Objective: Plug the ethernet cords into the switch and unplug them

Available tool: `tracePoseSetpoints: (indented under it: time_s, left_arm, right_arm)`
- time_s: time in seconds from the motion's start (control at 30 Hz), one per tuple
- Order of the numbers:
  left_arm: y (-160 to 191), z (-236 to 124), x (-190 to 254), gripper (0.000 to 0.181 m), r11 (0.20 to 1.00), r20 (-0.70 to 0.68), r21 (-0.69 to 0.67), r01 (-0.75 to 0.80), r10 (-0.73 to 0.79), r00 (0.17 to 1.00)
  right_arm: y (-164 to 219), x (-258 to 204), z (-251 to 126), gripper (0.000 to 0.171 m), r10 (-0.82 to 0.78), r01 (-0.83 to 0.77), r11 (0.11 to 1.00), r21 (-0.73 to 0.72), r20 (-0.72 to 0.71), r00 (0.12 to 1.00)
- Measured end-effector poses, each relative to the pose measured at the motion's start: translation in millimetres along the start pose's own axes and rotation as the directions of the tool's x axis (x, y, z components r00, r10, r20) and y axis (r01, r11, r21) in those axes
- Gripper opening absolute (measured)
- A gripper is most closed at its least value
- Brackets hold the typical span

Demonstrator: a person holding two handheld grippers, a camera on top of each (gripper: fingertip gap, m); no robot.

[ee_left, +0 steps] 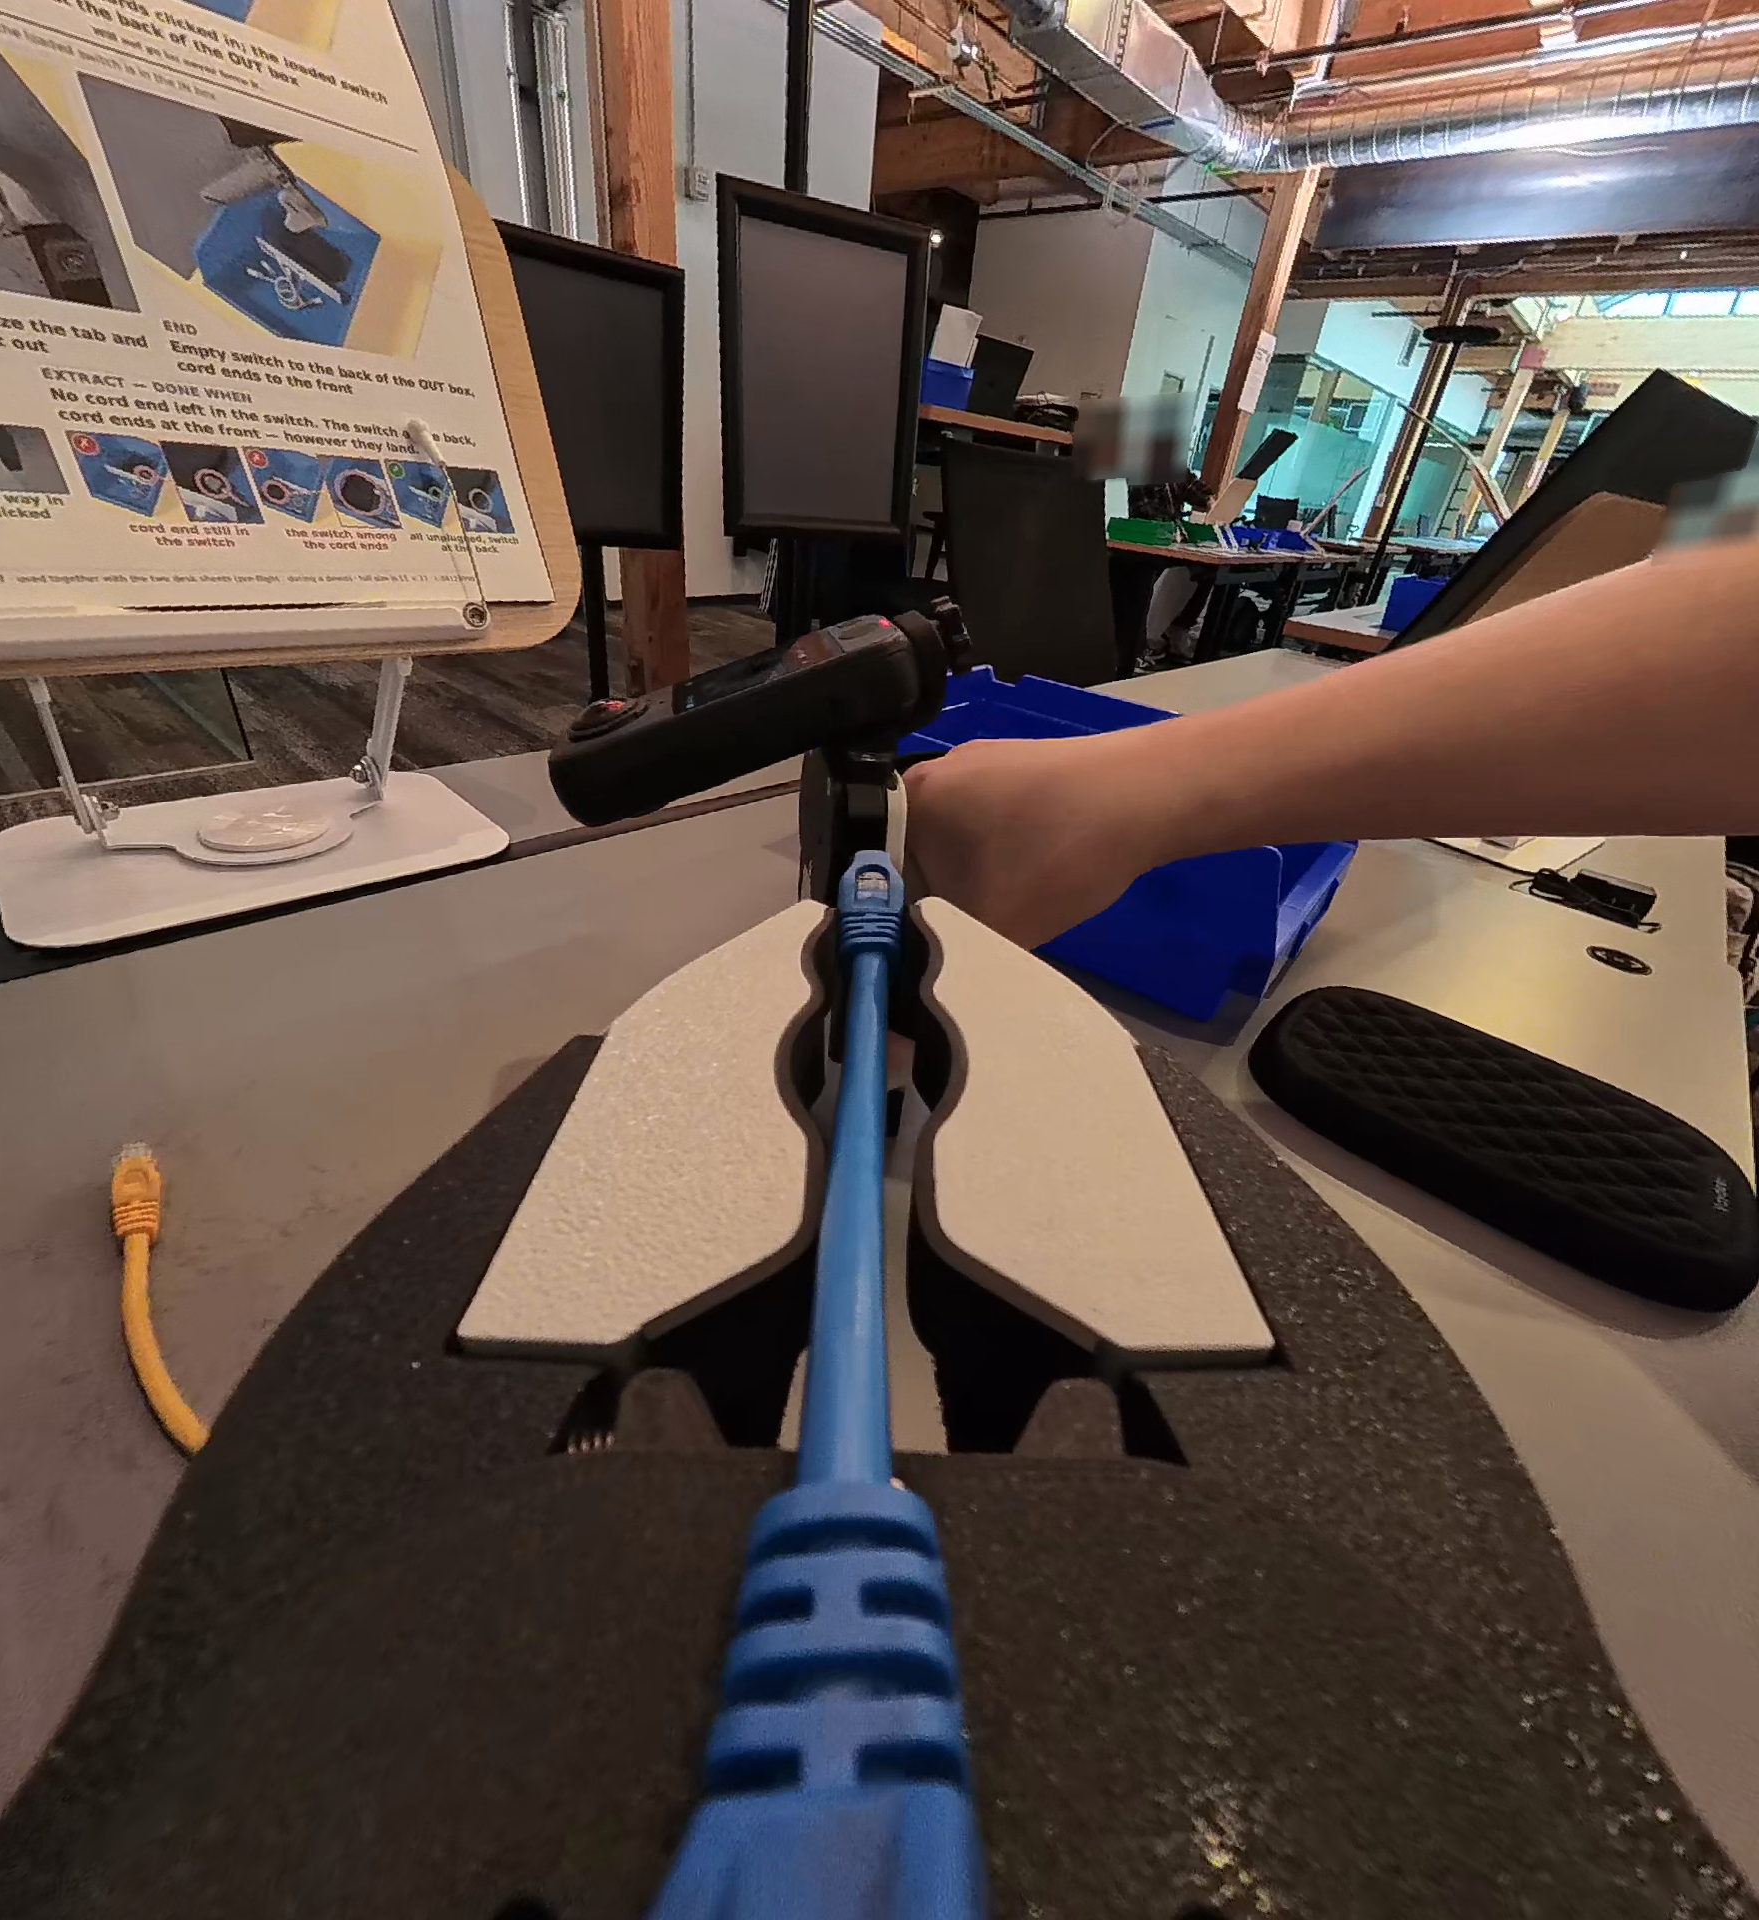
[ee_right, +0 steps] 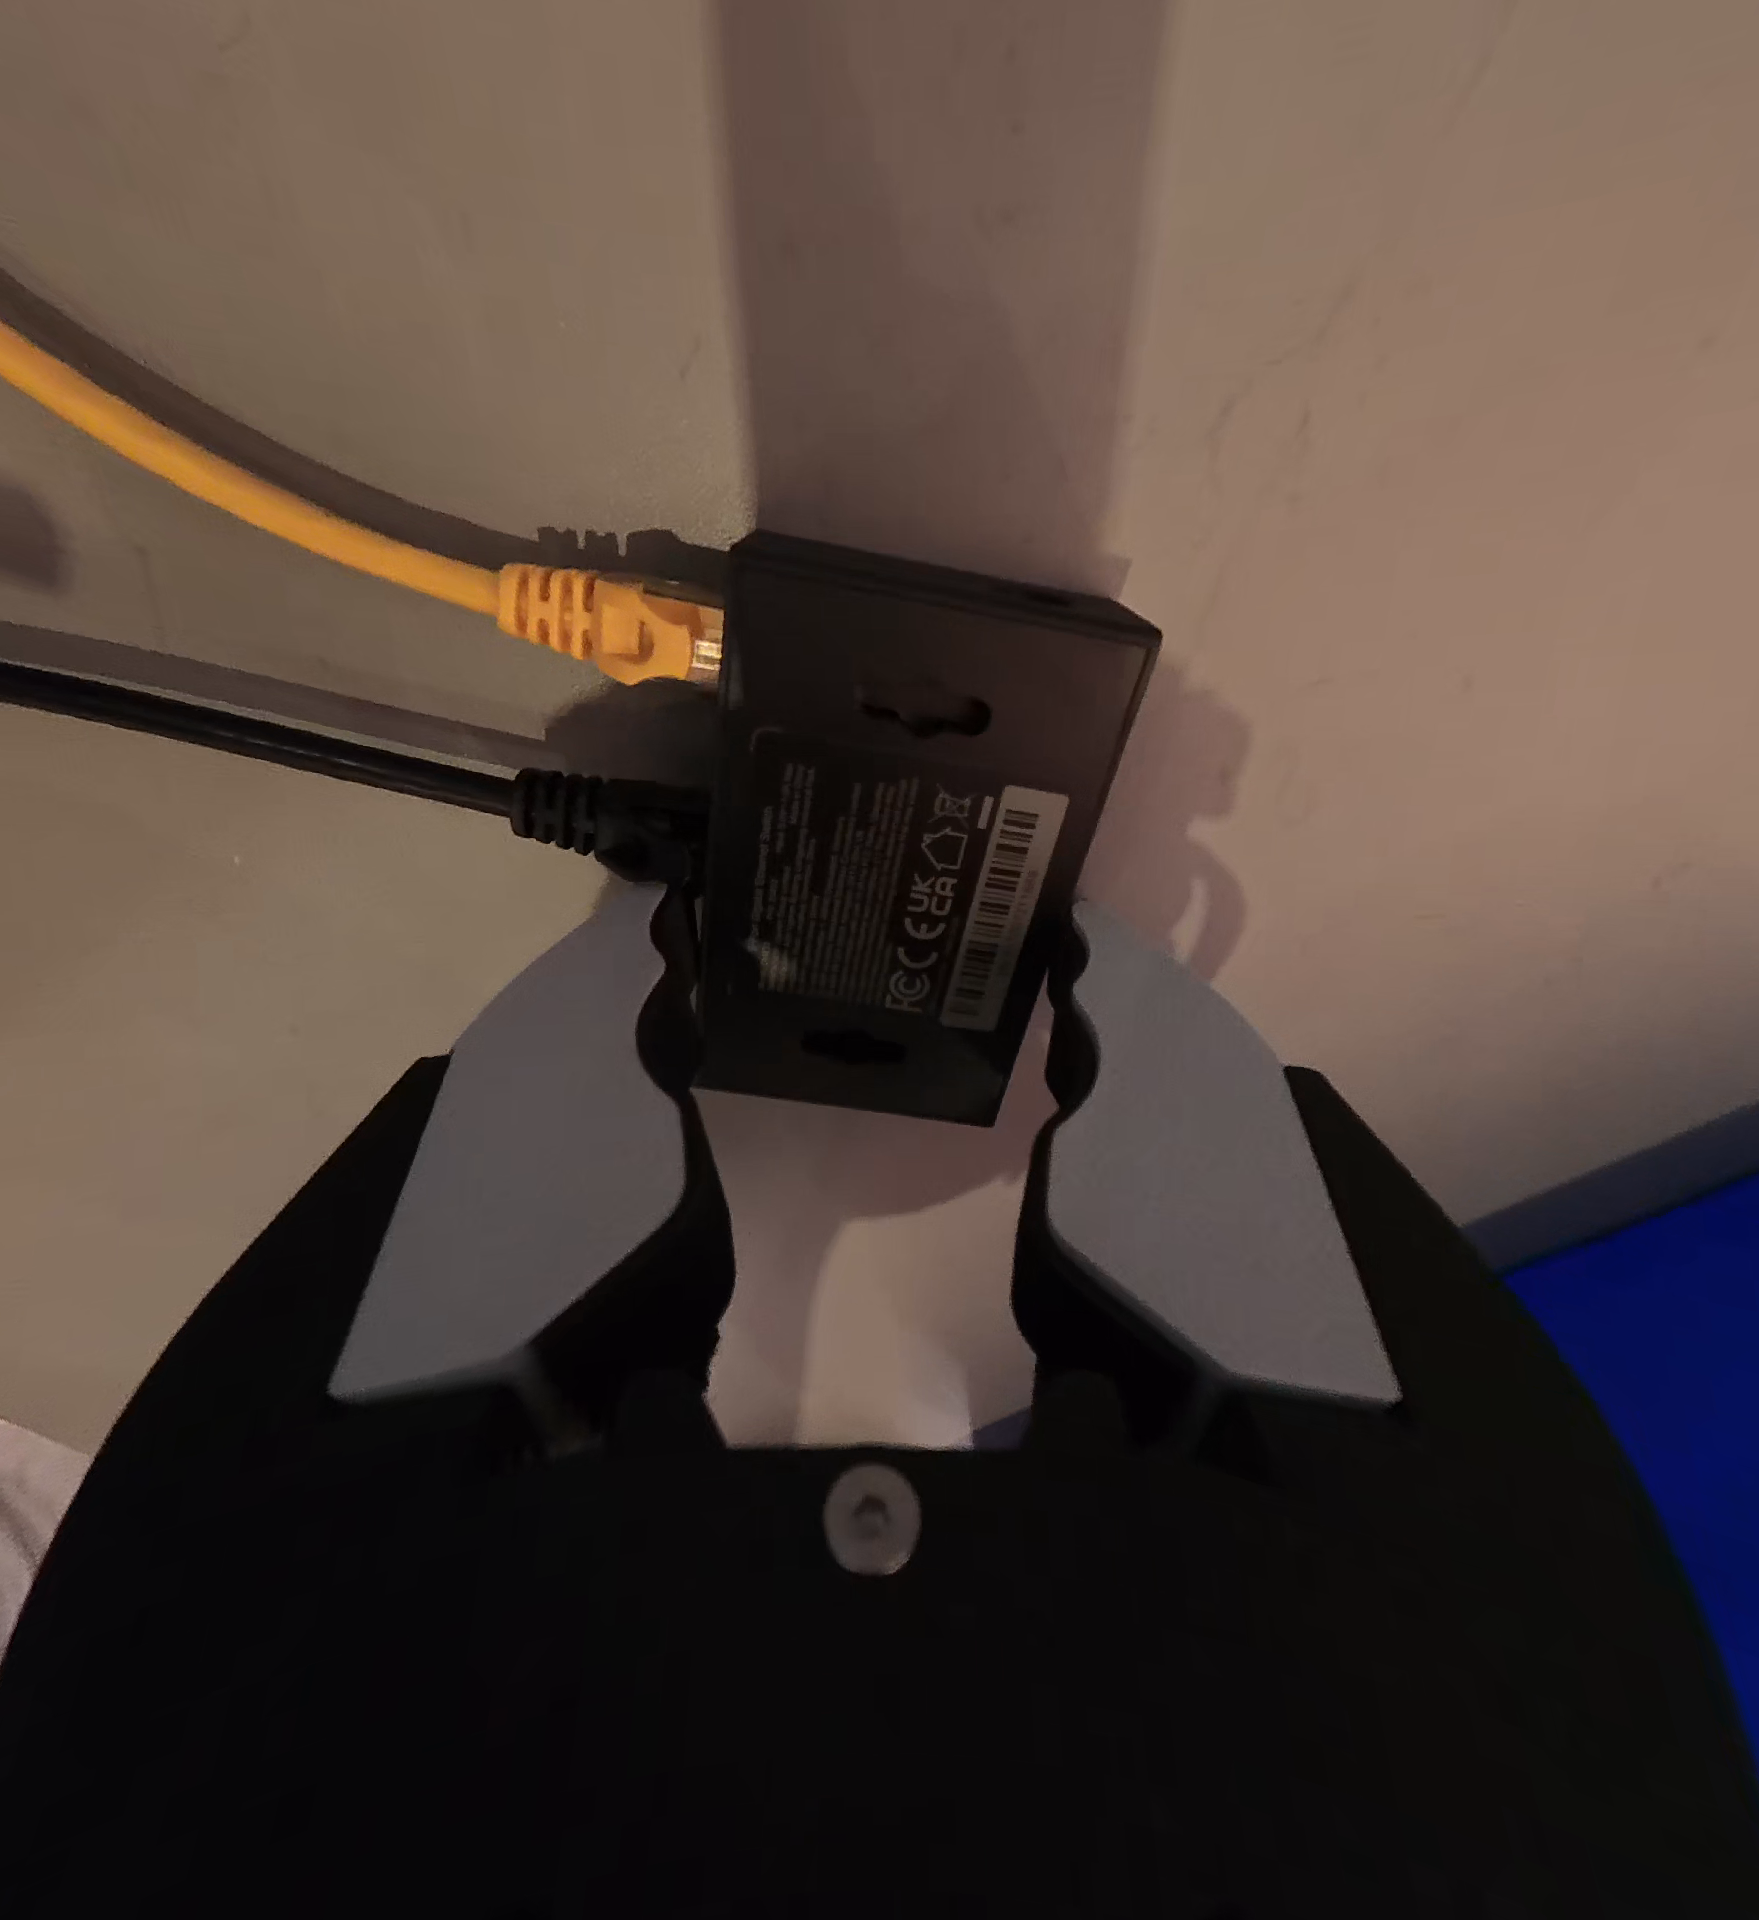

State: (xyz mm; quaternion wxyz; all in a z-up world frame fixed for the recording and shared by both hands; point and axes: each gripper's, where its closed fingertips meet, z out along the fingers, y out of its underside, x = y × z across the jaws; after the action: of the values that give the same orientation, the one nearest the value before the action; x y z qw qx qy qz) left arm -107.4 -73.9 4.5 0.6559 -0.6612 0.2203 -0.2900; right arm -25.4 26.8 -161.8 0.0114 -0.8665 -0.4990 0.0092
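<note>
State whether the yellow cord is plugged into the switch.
Plugged in: the yellow cord has its connector seated in the switch side, above the black cord.

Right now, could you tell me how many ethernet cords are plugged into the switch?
2: the yellow cord nearer the switch's far end, the black cord beside it nearer the right gripper. Other ports are hidden.

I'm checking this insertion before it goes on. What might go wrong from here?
1. The left gripper pinches the blue cord just behind its plug, so it may twist when pushed.
2. The right gripper holds only the switch's near end; it may pivot.
3. The orange cord and black cord crowd the ports.
</note>
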Motion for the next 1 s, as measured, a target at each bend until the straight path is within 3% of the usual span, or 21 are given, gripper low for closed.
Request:
tracePoseSetpoints:
  time_s: [0.37, 0.5, 0.67, 0.83, 0.93, 1.0]
  left_arm:
    - [1, 0, -3, 0.011, 1.0, 0.01, 0.0, 0.004, -0.004, 1.0]
    - [3, 1, -2, 0.011, 1.0, 0.009, -0.008, -0.004, 0.004, 1.0]
    - [0, 0, 1, 0.011, 1.0, 0.003, 0.005, -0.007, 0.007, 1.0]
    - [-5, -2, 5, 0.011, 0.999, -0.009, 0.027, -0.024, 0.024, 1.0]
    - [-6, -3, 8, 0.011, 0.999, -0.017, 0.032, -0.035, 0.036, 0.999]
    - [-5, -2, 8, 0.011, 0.999, -0.022, 0.025, -0.036, 0.037, 0.999]
  right_arm:
    - [1, -1, -1, 0.062, 0.02, -0.02, 0.999, 0.036, 0.017, 1.0]
    - [4, -9, -7, 0.062, 0.126, -0.143, 0.987, 0.079, 0.189, 0.974]
    - [13, -22, -17, 0.062, 0.249, -0.302, 0.952, 0.056, 0.435, 0.865]
    - [14, -39, -30, 0.062, 0.336, -0.431, 0.902, -0.036, 0.685, 0.646]
    - [15, -46, -36, 0.061, 0.347, -0.455, 0.887, -0.082, 0.767, 0.539]
    - [17, -47, -37, 0.061, 0.339, -0.447, 0.891, -0.082, 0.775, 0.533]
